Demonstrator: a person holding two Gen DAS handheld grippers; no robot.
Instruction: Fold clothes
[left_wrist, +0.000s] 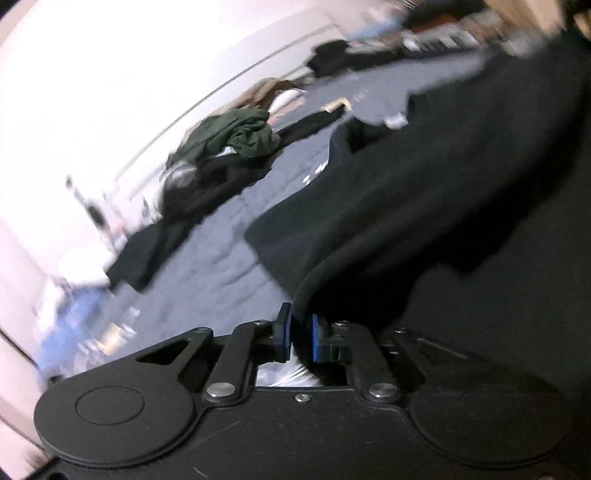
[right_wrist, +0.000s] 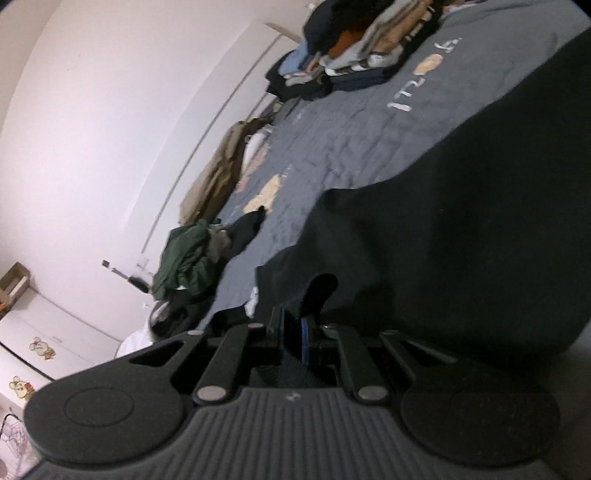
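The black garment (left_wrist: 424, 192) is pinched at its near hem by the left gripper (left_wrist: 299, 332), jaws narrowed onto cloth, and by the right gripper (right_wrist: 291, 336), apparently clamped likewise, though its pads are shadowed. It is held at two points, probably so it can be spread flat. Bare grey bedspread (right_wrist: 351, 140) lies beyond; the green clothes heap (right_wrist: 184, 258) crowds the wall-side edge.
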